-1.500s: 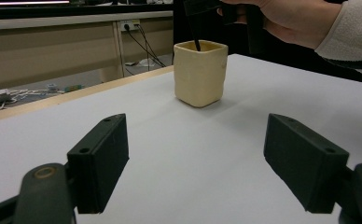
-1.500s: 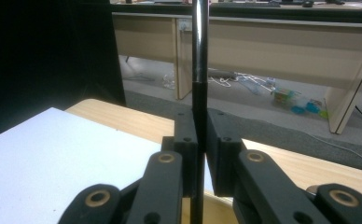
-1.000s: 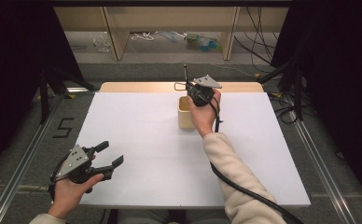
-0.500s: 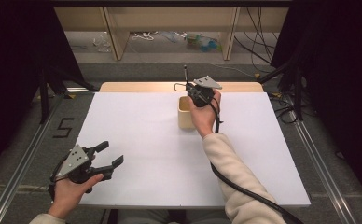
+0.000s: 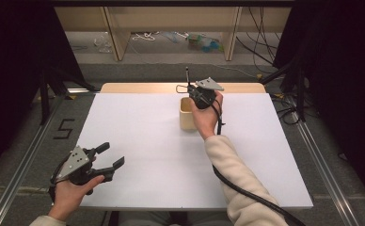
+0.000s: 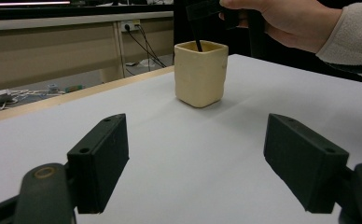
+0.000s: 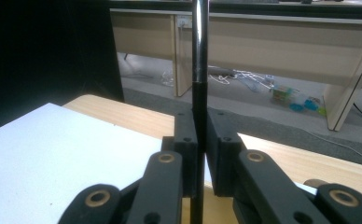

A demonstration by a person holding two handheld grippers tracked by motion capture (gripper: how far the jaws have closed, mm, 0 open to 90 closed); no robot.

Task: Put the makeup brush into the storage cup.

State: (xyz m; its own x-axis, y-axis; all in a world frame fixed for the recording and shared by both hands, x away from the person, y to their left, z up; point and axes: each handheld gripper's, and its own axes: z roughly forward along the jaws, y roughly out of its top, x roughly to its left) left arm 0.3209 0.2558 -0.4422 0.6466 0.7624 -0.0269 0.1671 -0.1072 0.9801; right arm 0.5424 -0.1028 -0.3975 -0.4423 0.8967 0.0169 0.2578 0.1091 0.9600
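A: So, the right gripper (image 7: 198,154) is clamped on one thin black rod (image 7: 198,70), held upright?
B: Yes, its lower end dips into the single cream cup (image 6: 201,72) directly beneath
A: And the left gripper (image 5: 106,161)?
B: Jaws wide, empty, well apart from the cup; the right is nearer

Left gripper (image 5: 109,157) sits low at the frame's lower left, jaws spread wide; right gripper (image 5: 188,88) at upper centre, jaws clamped, forearm outstretched.
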